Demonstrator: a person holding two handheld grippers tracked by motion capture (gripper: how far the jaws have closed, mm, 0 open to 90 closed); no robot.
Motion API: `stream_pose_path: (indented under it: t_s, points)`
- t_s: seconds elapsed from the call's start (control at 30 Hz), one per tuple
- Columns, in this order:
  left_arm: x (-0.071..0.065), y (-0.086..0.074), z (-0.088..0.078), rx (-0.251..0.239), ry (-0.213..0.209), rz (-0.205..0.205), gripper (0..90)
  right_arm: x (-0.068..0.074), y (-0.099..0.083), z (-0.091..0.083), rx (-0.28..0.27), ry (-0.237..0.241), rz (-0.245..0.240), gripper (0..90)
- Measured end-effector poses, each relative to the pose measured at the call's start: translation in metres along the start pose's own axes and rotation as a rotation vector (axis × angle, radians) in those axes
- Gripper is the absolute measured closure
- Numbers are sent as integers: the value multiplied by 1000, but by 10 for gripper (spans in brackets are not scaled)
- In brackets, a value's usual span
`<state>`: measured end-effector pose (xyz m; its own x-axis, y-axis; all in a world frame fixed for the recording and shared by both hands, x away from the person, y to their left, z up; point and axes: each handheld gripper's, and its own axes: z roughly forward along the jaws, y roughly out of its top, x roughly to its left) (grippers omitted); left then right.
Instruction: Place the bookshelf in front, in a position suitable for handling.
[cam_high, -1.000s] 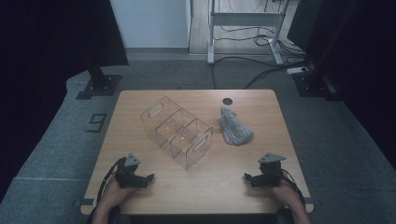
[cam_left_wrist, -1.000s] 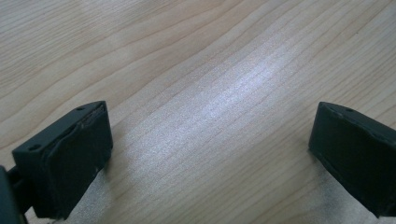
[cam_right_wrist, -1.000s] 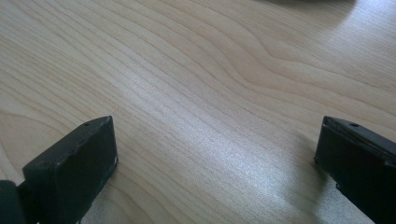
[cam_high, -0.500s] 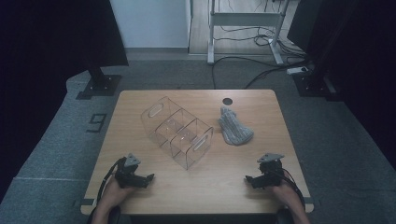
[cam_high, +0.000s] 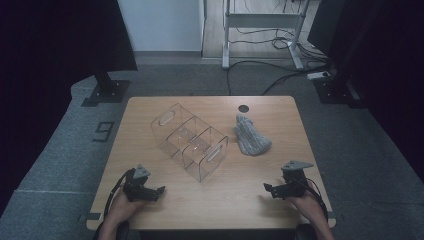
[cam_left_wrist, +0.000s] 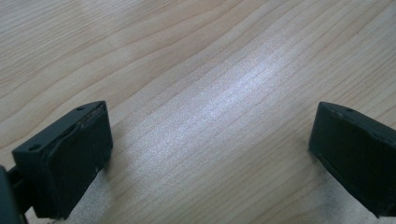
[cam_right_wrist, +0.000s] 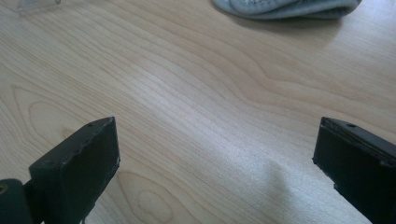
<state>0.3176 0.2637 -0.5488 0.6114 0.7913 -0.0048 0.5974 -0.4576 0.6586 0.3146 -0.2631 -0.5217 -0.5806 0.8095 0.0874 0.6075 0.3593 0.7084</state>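
The left gripper (cam_high: 159, 190) sits low on the counter (cam_high: 210, 205), at about 7 o'clock in the high view. A hand (cam_high: 122, 207) holds it from behind. Its two black jaws are wide apart, and nothing is between them. In the left gripper view, bare wood shows in the gap between the jaws.

The right gripper (cam_high: 268, 188) sits low on the other side, at about 5 o'clock. Another hand (cam_high: 306, 204) holds it. Its jaws are wide apart too, and they hold nothing. A grey three-cornered plate sits on top of each gripper.

In the right gripper view, the wood lies between the jaws, and the grey knit hat (cam_right_wrist: 285, 8) peeks in at 12 o'clock, well apart from the gripper. A small bit of the clear box (cam_right_wrist: 35, 3) shows at 11 o'clock.

In the high view, the grey knit hat (cam_high: 251, 139) lies flat on the counter, up from the right gripper at about 1 o'clock from the middle. Just beside it, on its 9 o'clock side, is the clear box (cam_high: 190, 141). The box has thin walls inside that split it into parts, and it sits turned at a slant. The hat and the box are near each other but not touching. A small dark round hole (cam_high: 243, 108) is in the counter near the far edge, just past the hat.
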Motion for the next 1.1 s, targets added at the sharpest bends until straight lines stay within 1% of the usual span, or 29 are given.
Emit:
stream_pose_path:
  t_s: [0.1, 0.17, 0.2, 0.23, 0.3, 0.4, 0.5, 0.53, 0.63, 0.73, 0.8, 0.83, 0.9, 1.0, 1.1]
  points:
    - [0, 0, 0, -1, 0, -2, 0, -2, 4, -4, -8, -6, -6, 5]
    - [0, 0, 0, 0, 0, 0, 0, -3, 6, -6, -12, -7, -1, 5]
    - [0, 0, 0, 0, 0, 0, 0, -5, 9, -10, -24, -6, 10, 5]
    - [0, 0, 0, 0, 0, 0, 0, -6, 11, -12, -29, -11, 9, 5]
    - [0, 0, 0, 0, 0, 0, 0, -6, 12, -12, -34, -16, 9, 5]
    - [0, 0, 0, 0, 0, 0, 0, -7, 20, -15, -52, -8, 12, 0]
    - [0, 0, 0, 0, 1, 0, 0, -8, 23, -15, -59, -16, 12, 0]
    - [0, 0, 0, 0, 0, 0, 0, -9, 27, -14, -58, -29, 12, 0]
    - [0, 0, 0, 0, 0, 0, 0, -11, 33, -10, -67, -26, 22, 0]
    - [0, 0, 0, 0, 0, 0, 0, -13, 38, -8, -67, -26, 17, 0]
    - [0, 0, 0, 0, 0, 0, 0, -15, 47, -3, -53, -28, -3, 0]
    - [0, 0, 0, 0, 0, 0, 0, -15, 47, -3, -53, -28, -3, 0]
    - [0, 0, 0, 0, 1, 0, 0, -16, 54, 3, -43, -36, -5, 0]
    - [0, 0, 0, 0, 1, 0, 0, -18, 63, 7, -35, -47, -26, 12]
    - [0, 0, 0, -2, 1, 0, 0, -21, 72, 12, -28, -34, -29, 17]
